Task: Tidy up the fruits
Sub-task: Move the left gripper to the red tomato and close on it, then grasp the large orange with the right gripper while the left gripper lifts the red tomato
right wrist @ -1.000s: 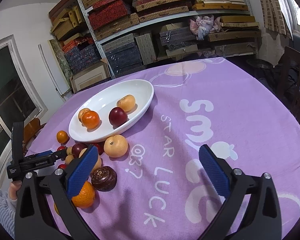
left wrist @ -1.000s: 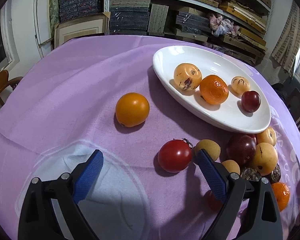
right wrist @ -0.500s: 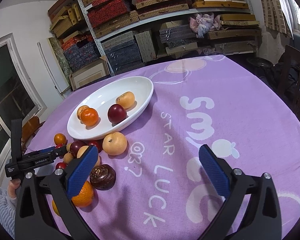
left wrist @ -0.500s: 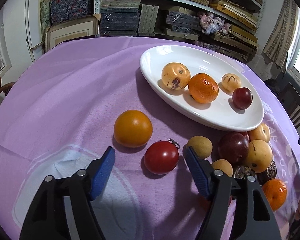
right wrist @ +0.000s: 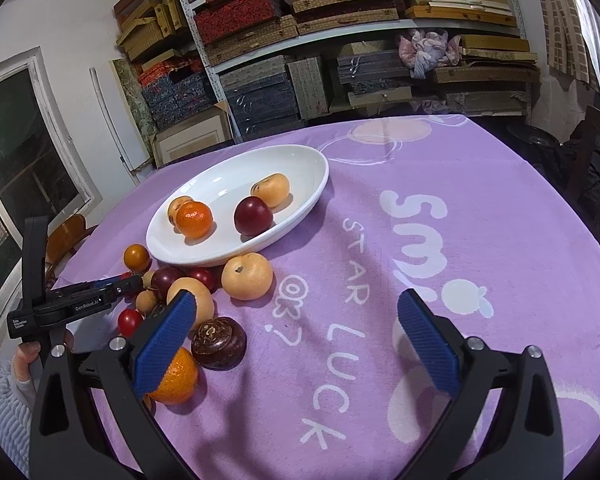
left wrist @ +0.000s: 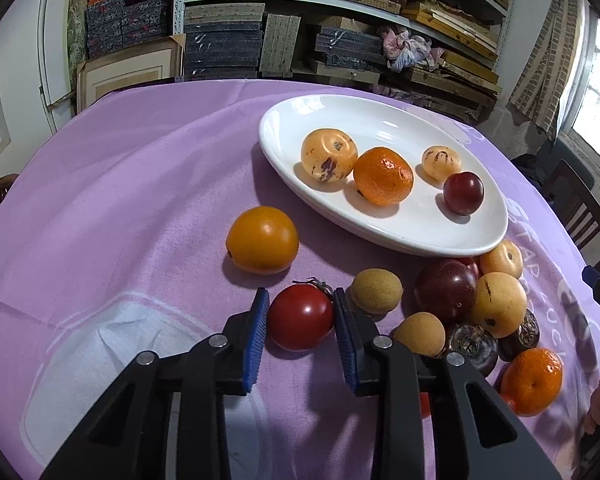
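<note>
Stacked boxes [right wrist: 260, 36] crowd the shelves [right wrist: 340, 26] (a framed picture [left wrist: 128, 74] leans below), beside a window [right wrist: 16, 160].

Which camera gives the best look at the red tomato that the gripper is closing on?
The left wrist view: the tomato sits large and unblocked between the closing jaws of the left gripper. In the right wrist view that gripper appears small at the left edge, and the tomato there is mostly hidden.

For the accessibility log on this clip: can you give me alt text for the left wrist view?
The left tool is closing its blue pads around a red tomato on a purple tablecloth. Behind it lie an orange and a white oval dish holding four fruits, with more loose fruit clustered to the right.
</note>
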Motion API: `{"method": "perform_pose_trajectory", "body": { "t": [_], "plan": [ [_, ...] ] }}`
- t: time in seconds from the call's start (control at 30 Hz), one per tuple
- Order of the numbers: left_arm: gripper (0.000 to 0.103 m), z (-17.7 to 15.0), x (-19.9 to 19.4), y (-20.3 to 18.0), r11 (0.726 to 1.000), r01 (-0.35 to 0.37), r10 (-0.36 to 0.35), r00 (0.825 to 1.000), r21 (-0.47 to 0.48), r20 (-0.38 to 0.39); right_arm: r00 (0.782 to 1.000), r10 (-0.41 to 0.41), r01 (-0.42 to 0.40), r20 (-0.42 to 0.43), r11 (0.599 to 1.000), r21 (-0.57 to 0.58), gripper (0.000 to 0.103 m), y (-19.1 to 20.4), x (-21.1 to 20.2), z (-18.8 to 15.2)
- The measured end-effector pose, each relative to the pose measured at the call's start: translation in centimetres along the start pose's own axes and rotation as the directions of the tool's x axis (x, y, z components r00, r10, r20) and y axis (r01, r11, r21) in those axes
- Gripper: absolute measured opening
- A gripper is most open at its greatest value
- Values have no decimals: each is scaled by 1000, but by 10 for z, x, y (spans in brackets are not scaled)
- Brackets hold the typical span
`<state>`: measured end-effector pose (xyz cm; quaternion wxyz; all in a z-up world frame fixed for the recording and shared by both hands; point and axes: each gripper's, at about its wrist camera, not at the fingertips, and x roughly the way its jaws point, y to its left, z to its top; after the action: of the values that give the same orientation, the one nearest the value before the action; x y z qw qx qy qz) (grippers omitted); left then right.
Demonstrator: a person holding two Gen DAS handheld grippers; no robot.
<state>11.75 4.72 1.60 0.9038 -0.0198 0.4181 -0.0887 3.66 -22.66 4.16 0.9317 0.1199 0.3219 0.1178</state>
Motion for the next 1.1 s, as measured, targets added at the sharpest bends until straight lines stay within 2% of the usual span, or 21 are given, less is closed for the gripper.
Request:
{"method": "perform_pose_trajectory", "body": {
  "t": [0.43, 0.53, 0.63, 0.67, 0.7, 0.73, 0.77, 0.8, 0.97, 1.1],
  "plan": [
    [32, -3, 2, -5, 999, -16, 16, 1000, 30, -11, 1000, 13, -14, -14, 998, -58, 99, 11, -2, -2],
    [31, -10, -9, -2, 996, -84, 84, 996, 30, 17, 999, 37, -40, -28, 993, -107, 99, 21, -3, -4],
    [31, -23, -21, 2, 995, -99, 99, 995, 25, 10, 998, 51, -59, -47, 979, -193, 98, 38, -4, -11],
    [31, -27, -24, 4, 995, -100, 100, 995, 22, 6, 997, 51, -63, -56, 972, -228, 96, 46, -4, -14],
    [31, -32, -27, 6, 995, -97, 97, 995, 18, 3, 996, 58, -75, -70, 963, -258, 85, 53, -3, -17],
    [31, -35, -29, 9, 996, -87, 87, 996, 7, -3, 993, 69, -92, -90, 955, -282, 68, 59, -2, -20],
    [31, -38, -31, 11, 997, -78, 78, 997, -3, -4, 990, 80, -112, -115, 947, -302, 63, 64, 1, -23],
    [31, -39, -33, 13, 997, -73, 73, 997, -10, -4, 988, 85, -123, -129, 941, -316, 60, 69, 2, -26],
    [31, -41, -33, 10, 998, -66, 66, 998, 3, -4, 982, 116, -159, -148, 931, -328, 60, 78, -1, -32],
    [32, -40, -32, 10, 998, -61, 61, 998, 0, -7, 962, 183, -236, -204, 929, -284, 55, 79, 2, -33]
  ]
}}
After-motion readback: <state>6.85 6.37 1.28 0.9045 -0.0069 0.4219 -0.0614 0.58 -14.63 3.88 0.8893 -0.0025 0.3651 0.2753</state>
